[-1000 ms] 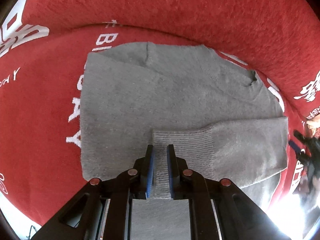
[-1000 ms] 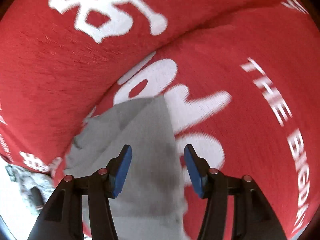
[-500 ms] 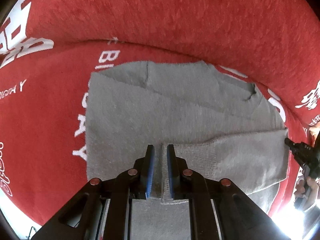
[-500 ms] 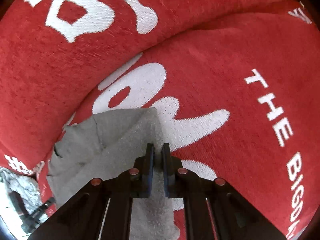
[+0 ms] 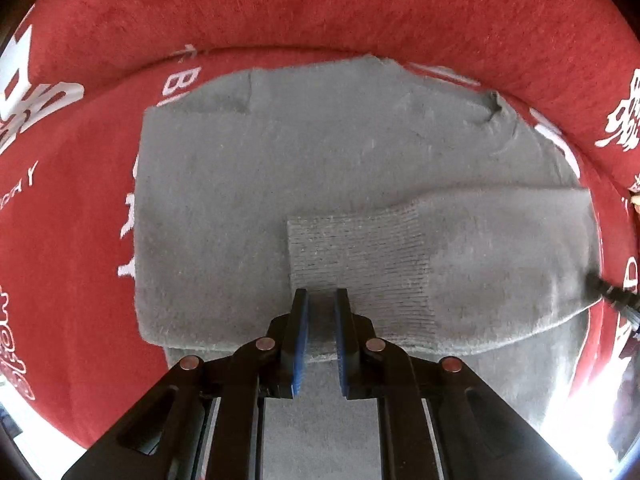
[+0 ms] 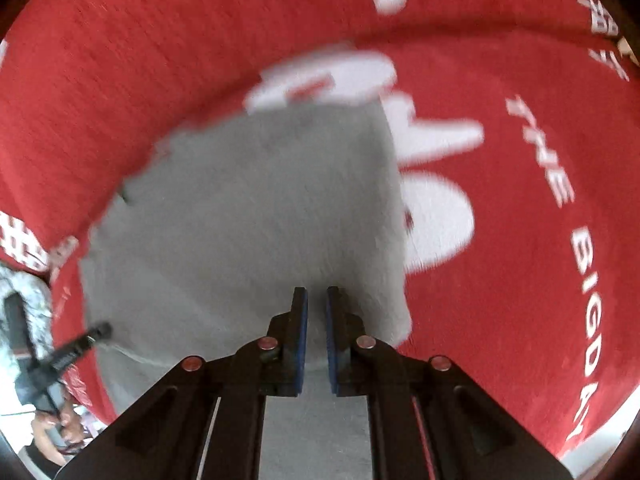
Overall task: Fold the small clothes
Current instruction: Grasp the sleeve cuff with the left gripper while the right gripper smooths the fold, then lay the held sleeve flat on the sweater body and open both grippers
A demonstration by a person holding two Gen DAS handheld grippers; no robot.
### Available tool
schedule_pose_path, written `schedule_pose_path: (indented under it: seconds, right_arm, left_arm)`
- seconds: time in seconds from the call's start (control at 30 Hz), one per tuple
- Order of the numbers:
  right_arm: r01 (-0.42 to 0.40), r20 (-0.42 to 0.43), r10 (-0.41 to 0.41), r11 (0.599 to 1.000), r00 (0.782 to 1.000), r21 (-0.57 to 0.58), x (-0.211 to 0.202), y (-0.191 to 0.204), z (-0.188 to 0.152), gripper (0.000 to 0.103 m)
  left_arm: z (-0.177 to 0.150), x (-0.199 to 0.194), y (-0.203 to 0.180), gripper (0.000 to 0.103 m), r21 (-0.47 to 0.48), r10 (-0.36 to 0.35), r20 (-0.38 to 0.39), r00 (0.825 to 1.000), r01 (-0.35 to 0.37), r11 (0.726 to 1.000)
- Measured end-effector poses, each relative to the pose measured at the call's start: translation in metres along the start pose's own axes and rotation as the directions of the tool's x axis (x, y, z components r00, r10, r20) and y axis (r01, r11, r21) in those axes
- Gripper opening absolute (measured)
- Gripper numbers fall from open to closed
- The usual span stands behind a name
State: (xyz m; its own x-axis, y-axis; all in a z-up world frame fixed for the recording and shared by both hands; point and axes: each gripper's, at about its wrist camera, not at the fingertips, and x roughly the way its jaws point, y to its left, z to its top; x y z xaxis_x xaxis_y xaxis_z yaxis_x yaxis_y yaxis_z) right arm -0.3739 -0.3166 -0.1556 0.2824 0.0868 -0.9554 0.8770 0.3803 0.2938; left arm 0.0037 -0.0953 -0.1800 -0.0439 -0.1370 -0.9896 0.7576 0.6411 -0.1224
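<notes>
**Observer:** Where's the garment right now?

**Operator:** The grey sweater (image 5: pixel 328 168) lies flat on the red blanket (image 5: pixel 320 8), which has white lettering. One sleeve (image 5: pixel 460 264) is already folded across the body from the right, its ribbed cuff near the middle.

**Observer:** What are your grippers doing?

**Operator:** My left gripper (image 5: pixel 320 300) has its jaws drawn close, pinching the near hem of the sweater just below the cuff; grey knit fills the narrow gap. My right gripper (image 6: pixel 316 298) is the one that changed. A second ago its jaws were spread over the right edge of the cloth; they have closed, and now they're pressed together on grey fabric.

**Observer:** So what does that mean for the fold?

**Operator:** I judge I now hold the near edge at two points. That sets me up to lift it and carry it toward the far edge. The right wrist view is blurred, so I can't tell how many layers I've caught there.
</notes>
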Motion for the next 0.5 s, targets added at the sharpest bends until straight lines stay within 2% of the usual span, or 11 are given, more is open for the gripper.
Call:
schedule_pose_path:
  seconds: [0.07,0.13,0.17,0.2,0.27,0.37,0.5]
  right_arm:
    - [-0.025,0.023,0.024,1.000,0.999,0.013,0.000,-0.010,-0.007,0.005]
    - [-0.015,0.020,0.015,1.000,1.000,0.026,-0.004,-0.015,-0.010,0.005]
    - [-0.012,0.017,0.012,0.999,1.000,0.033,-0.006,-0.016,-0.010,0.005]
    - [-0.005,0.009,0.004,0.999,1.000,0.042,-0.010,-0.017,-0.010,0.005]
    - [0.011,0.009,-0.011,0.999,1.000,0.040,-0.021,-0.015,-0.012,0.010]
    - [0.027,0.009,-0.027,0.999,1.000,0.034,-0.031,-0.013,-0.016,0.010]
    - [0.006,-0.013,-0.005,0.998,1.000,0.061,-0.040,-0.017,-0.024,0.010]
  left_arm:
    - [-0.001,-0.001,0.003,0.014,-0.005,0.014,-0.005,1.000,-0.014,1.000]
    - [-0.002,-0.003,0.010,0.030,-0.026,0.035,-0.015,0.999,-0.035,0.999]
    - [-0.003,-0.005,0.013,0.048,-0.034,0.058,-0.014,0.998,-0.058,0.998]
    - [-0.004,-0.007,0.015,0.053,-0.040,0.081,-0.009,0.997,-0.081,0.996]
    - [-0.006,-0.015,0.018,0.053,-0.041,0.098,0.000,0.995,-0.098,0.994]
    - [-0.012,-0.021,0.018,0.053,-0.038,0.105,-0.004,0.994,-0.105,0.994]
    - [-0.020,-0.029,0.012,0.053,-0.014,0.122,-0.011,0.992,-0.122,0.992]
